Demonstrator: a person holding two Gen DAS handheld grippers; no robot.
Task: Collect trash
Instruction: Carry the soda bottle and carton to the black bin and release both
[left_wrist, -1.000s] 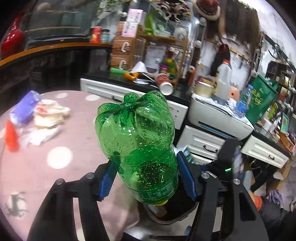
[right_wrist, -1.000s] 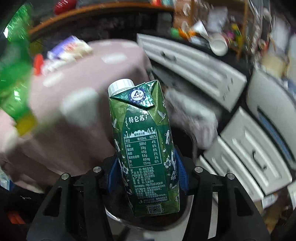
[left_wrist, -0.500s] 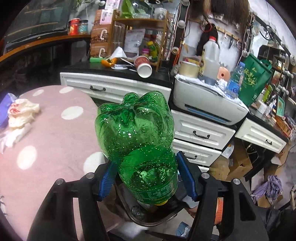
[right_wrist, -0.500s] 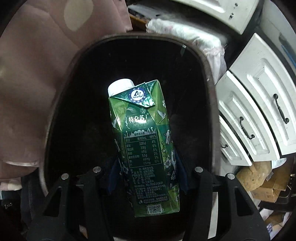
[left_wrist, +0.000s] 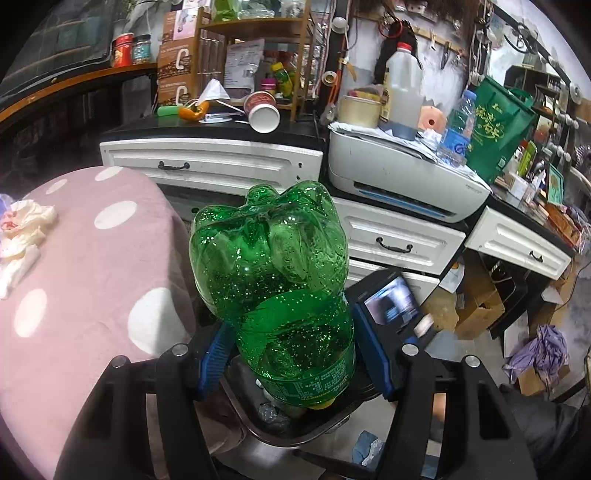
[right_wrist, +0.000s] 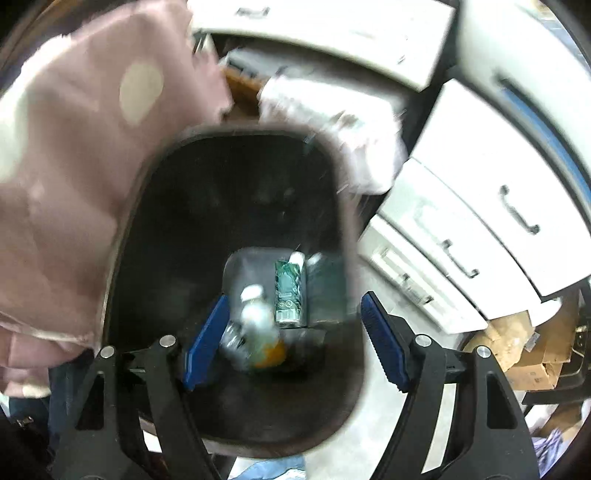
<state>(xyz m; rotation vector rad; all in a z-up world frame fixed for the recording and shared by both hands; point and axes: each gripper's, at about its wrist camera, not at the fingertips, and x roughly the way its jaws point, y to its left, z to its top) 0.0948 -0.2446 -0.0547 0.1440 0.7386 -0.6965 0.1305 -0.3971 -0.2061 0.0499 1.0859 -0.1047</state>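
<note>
My left gripper (left_wrist: 291, 354) is shut on a green plastic bottle (left_wrist: 273, 277), held cap down above the dark trash bin (left_wrist: 295, 428) beside the pink dotted table (left_wrist: 85, 280). My right gripper (right_wrist: 295, 339) is open and empty, directly over the bin's mouth (right_wrist: 155, 177). The green milk carton (right_wrist: 290, 293) lies at the bottom of the bin next to a clear bottle (right_wrist: 258, 325). Crumpled tissues (left_wrist: 22, 229) lie on the table at the left edge of the left wrist view.
White drawers (left_wrist: 395, 243) and a printer (left_wrist: 402, 177) stand behind the bin. A cluttered counter (left_wrist: 229, 125) holds a tipped cup (left_wrist: 262, 110). Cardboard boxes (left_wrist: 476, 302) sit on the floor at right. The other gripper's screen (left_wrist: 391, 299) shows beside the bottle.
My right gripper has opened and the milk carton has dropped into the bin. The left gripper with the green bottle has shifted slightly right over the bin.
</note>
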